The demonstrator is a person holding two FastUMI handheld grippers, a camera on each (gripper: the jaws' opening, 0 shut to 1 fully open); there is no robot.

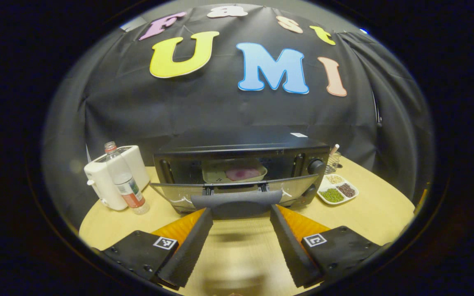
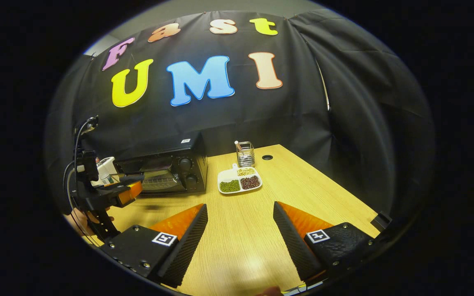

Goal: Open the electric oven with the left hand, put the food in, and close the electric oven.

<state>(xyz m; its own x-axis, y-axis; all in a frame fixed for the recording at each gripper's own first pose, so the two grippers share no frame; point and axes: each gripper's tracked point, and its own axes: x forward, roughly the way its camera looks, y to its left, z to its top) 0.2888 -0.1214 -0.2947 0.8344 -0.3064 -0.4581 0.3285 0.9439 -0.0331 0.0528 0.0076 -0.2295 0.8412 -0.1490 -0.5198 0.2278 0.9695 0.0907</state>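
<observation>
Right ahead of the left gripper [image 1: 241, 213], jaws wide and empty, the oven [image 1: 241, 164] door hangs partly open with the food [image 1: 243, 174] inside; the right gripper [image 2: 240, 211] is spread wide, holding nothing

Booth bkgd: black cloth wall [image 2: 237, 119] hangs at far side, creased, w/ a second black drape [image 2: 364, 123] closing the right; a vertical seam shows btwn them. Strip of pale grey wall or ceiling [image 2: 204, 10] visible above the cloth top. Furniture: light wood-grain table w/ rounded edge [image 2: 303, 193], lit bright and even, soft sheen near the front. Small dark round cable hole [image 2: 267, 157] in the tabletop, far side, near the cloth.
</observation>
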